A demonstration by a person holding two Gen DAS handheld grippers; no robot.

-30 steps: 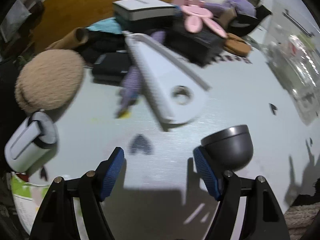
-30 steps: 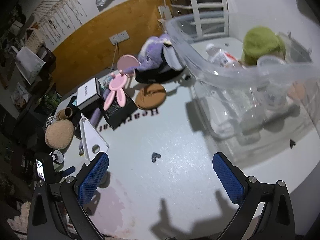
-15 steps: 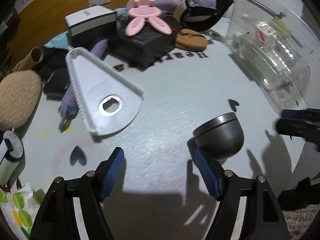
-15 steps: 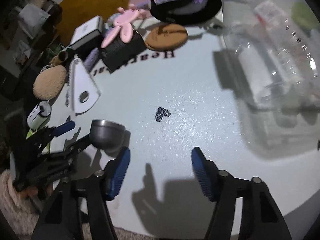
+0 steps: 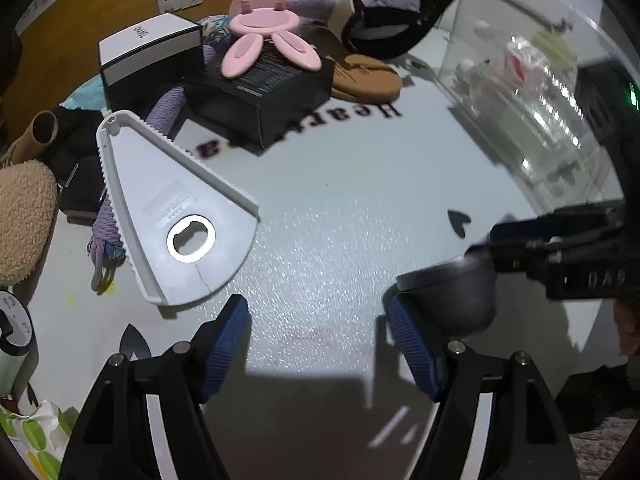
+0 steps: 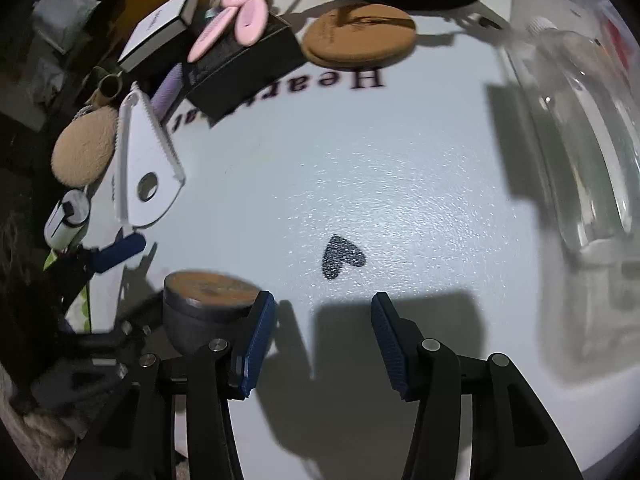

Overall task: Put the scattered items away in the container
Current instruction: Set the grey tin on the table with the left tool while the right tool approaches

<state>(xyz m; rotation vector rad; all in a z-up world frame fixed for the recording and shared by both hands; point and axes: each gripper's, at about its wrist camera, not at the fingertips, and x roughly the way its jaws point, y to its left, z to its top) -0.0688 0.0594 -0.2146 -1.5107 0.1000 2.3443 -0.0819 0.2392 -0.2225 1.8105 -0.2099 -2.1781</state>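
1. Both grippers have drawn together since a second ago: the right gripper (image 6: 322, 334), jaws apart and empty, now sits beside the dark metal bowl (image 6: 208, 306).
2. Left gripper (image 5: 318, 344) is wide, empty, its right finger touching the bowl.
3. Pale table (image 6: 400, 184) carries a printed heart (image 6: 342, 256).
4. White triangular tool (image 5: 172, 216) lies farther left.
5. Clear container (image 6: 580, 128) stands right; wooden wall (image 5: 72, 36) behind.
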